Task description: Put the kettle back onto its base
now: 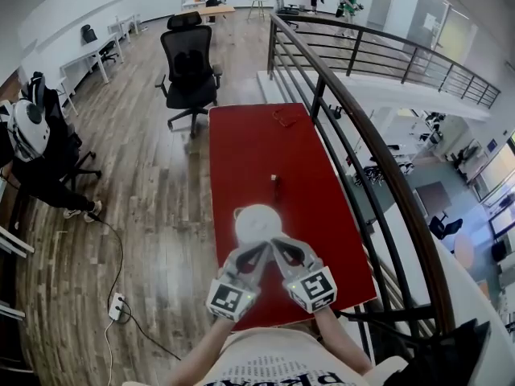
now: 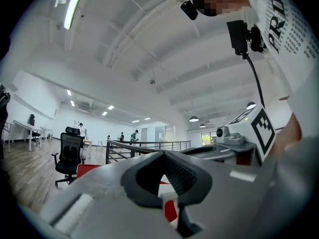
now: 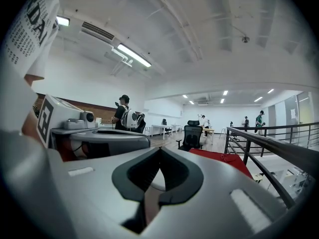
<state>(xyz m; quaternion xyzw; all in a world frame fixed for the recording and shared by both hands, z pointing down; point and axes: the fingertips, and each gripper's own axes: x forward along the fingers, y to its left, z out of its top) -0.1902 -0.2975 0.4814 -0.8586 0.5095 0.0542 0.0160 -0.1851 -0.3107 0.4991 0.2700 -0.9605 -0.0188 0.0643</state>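
Note:
A white round object, the kettle or its base seen from above, sits on the red table; which of the two it is I cannot tell. A small dark item with a pale top stands farther back on the table. My left gripper and right gripper come together tip to tip at the near edge of the white object. In the left gripper view my left gripper has its jaws together, with nothing between them. In the right gripper view my right gripper is likewise shut and empty.
A black metal railing runs along the table's right side, with a drop to a lower floor beyond. A black office chair stands past the table's far end. A power strip and cable lie on the wooden floor at left.

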